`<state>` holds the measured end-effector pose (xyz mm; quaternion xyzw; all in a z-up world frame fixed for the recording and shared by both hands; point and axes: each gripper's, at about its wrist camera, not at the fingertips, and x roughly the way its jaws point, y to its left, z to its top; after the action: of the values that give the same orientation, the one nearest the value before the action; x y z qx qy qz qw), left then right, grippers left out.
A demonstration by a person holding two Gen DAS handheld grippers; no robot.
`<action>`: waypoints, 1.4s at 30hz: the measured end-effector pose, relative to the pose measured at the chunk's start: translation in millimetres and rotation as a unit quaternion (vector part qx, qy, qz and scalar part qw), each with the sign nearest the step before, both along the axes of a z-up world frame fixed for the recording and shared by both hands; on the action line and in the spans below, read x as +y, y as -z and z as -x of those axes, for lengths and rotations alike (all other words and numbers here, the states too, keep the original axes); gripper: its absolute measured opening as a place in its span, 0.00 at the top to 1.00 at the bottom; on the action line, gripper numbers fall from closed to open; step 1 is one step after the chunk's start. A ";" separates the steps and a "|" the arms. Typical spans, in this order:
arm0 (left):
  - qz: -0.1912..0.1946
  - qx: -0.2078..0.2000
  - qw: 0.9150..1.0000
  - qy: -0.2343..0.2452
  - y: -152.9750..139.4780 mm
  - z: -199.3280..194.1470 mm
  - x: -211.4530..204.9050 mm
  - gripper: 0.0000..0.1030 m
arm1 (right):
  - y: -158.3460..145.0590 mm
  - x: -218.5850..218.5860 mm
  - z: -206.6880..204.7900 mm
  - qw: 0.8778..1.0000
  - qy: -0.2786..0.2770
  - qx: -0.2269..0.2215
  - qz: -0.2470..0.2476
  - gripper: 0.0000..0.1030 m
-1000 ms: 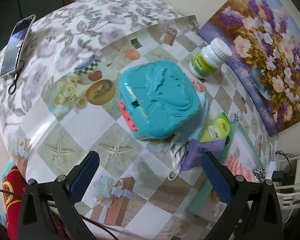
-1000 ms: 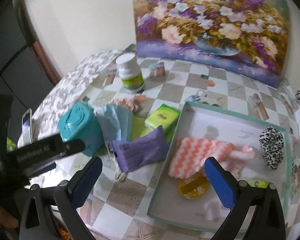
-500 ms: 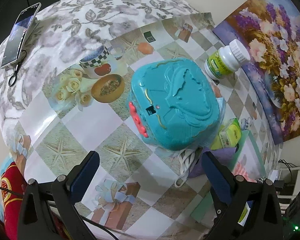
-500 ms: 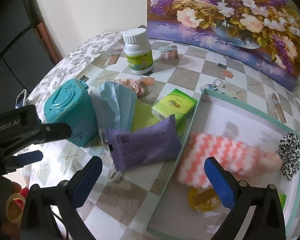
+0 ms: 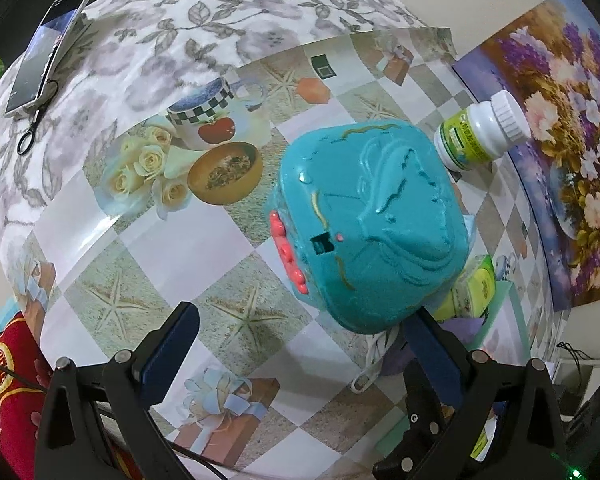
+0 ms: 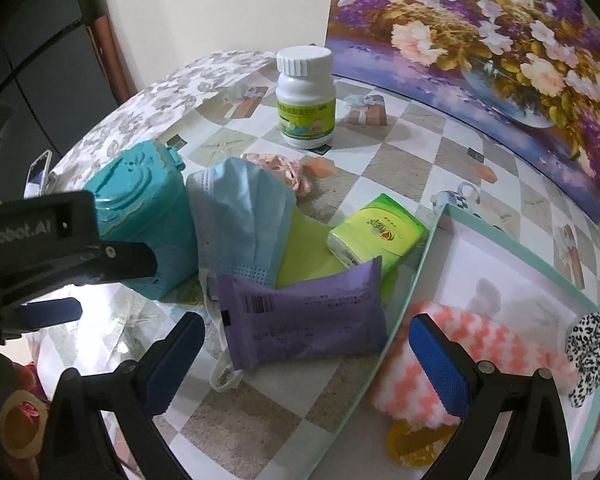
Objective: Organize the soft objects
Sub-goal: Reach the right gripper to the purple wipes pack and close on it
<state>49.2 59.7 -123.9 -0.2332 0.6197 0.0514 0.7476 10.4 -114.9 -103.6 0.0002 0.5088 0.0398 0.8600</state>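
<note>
In the right wrist view a purple soft pack (image 6: 304,320) lies on the table just ahead of my open, empty right gripper (image 6: 300,360). Behind it lie a blue face mask (image 6: 240,220), a green tissue pack (image 6: 376,232) and a pink scrunchie (image 6: 276,168). A teal-rimmed tray (image 6: 512,248) on the right holds a pink-and-white fuzzy sock (image 6: 452,356) and a leopard scrunchie (image 6: 588,352). My left gripper (image 5: 300,356) is open and empty, close above and in front of the teal plastic box (image 5: 372,224); it also shows at left in the right wrist view (image 6: 48,280).
A white pill bottle (image 6: 306,100) stands behind the pile, also in the left wrist view (image 5: 480,132). A flower painting (image 6: 500,40) leans on the wall. A phone (image 5: 48,44) lies at the table's far left. A yellow item (image 6: 412,440) sits in the tray's near corner.
Both grippers have moved forward and lower. The teal box and the purple pack now look larger and closer. Nothing was taken hold of.
</note>
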 end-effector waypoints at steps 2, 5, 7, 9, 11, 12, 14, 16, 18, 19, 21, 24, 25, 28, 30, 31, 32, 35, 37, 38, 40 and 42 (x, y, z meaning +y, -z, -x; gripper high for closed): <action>0.002 0.004 1.000 -0.004 1.8 -0.8 2.3 0.02 | 2.8 0.5 -2.6 1.000 -0.002 0.003 0.003 0.00; 0.006 0.009 1.000 -0.008 4.1 -1.0 3.6 0.02 | 5.6 1.9 -5.5 1.000 -0.008 0.005 0.006 0.00; 0.008 0.011 1.000 -0.008 5.1 -1.6 3.4 0.02 | 7.8 4.1 -7.2 1.000 -0.014 0.007 0.009 0.00; 0.007 0.012 1.000 -0.007 5.0 -1.0 2.7 0.02 | 11.0 6.0 -9.3 1.000 -0.018 0.012 0.013 0.00; 0.006 0.012 1.000 -0.007 4.1 1.6 3.0 0.02 | 13.3 7.8 -10.4 0.999 -0.023 0.011 0.022 0.00; 0.006 0.012 1.000 -0.007 4.3 1.6 2.9 0.02 | 13.9 8.8 -11.0 0.999 -0.025 0.010 0.026 0.00; 0.005 0.013 1.000 -0.007 4.8 1.9 2.2 0.02 | 14.5 9.2 -12.0 0.999 -0.025 0.009 0.028 0.00; 0.008 0.016 1.000 -0.009 6.1 1.9 2.5 0.01 | 15.6 11.1 -13.6 0.999 -0.024 0.008 0.037 0.00; 0.011 0.018 1.000 -0.012 7.1 2.7 4.2 0.02 | 16.8 14.8 -14.8 0.999 -0.028 0.010 0.040 0.00; 0.012 0.019 1.000 -0.013 7.7 2.8 4.8 0.02 | 18.1 16.3 -14.8 0.999 -0.033 0.014 0.035 0.00; 0.013 0.020 1.000 -0.013 8.6 3.4 4.3 0.02 | 20.7 18.4 -15.0 0.999 -0.040 0.020 0.029 0.00; 0.016 0.021 1.000 -0.012 8.9 4.5 4.2 0.02 | 24.8 17.3 -15.9 0.999 -0.037 0.028 0.025 0.01; 0.017 0.022 1.000 -0.012 9.1 4.9 4.2 0.02 | 24.5 16.1 -16.0 0.999 -0.035 0.026 0.020 0.02; 0.020 0.023 0.999 -0.014 9.7 6.2 4.3 0.02 | 23.2 12.4 -16.7 0.999 -0.027 0.026 0.008 0.04; 0.021 0.023 0.999 -0.015 9.6 6.3 3.6 0.02 | 24.0 12.0 -16.8 0.999 -0.026 0.028 0.010 0.09; 0.022 0.023 0.999 -0.015 9.5 5.9 3.8 0.02 | 25.2 12.2 -16.9 0.999 -0.025 0.030 0.014 0.10; 0.022 0.023 0.999 -0.015 9.3 6.1 3.8 0.02 | 25.5 13.2 -16.4 0.999 -0.027 0.029 0.020 0.11; 0.023 0.023 0.999 -0.013 8.7 6.5 3.0 0.02 | 25.5 13.6 -15.9 0.999 -0.028 0.030 0.020 0.11; 0.027 0.024 0.999 -0.012 8.9 6.3 2.6 0.02 | 24.5 11.4 -15.3 0.999 -0.024 0.030 0.013 0.12; 0.028 0.024 0.999 -0.013 8.8 6.1 1.8 0.02 | 23.5 9.2 -15.1 0.999 -0.021 0.030 0.006 0.13; 0.030 0.022 0.999 -0.012 7.8 6.2 1.0 0.02 | 22.1 6.2 -14.9 0.999 -0.017 0.031 -0.006 0.13; 0.029 0.021 0.999 -0.012 6.9 6.4 0.5 0.02 | 21.5 4.7 -14.9 0.999 -0.015 0.032 -0.011 0.14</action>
<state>42.7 60.2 -130.8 -0.2612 0.6337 0.0469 0.7266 25.2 -110.2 -125.2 0.0037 0.5351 0.0584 0.8427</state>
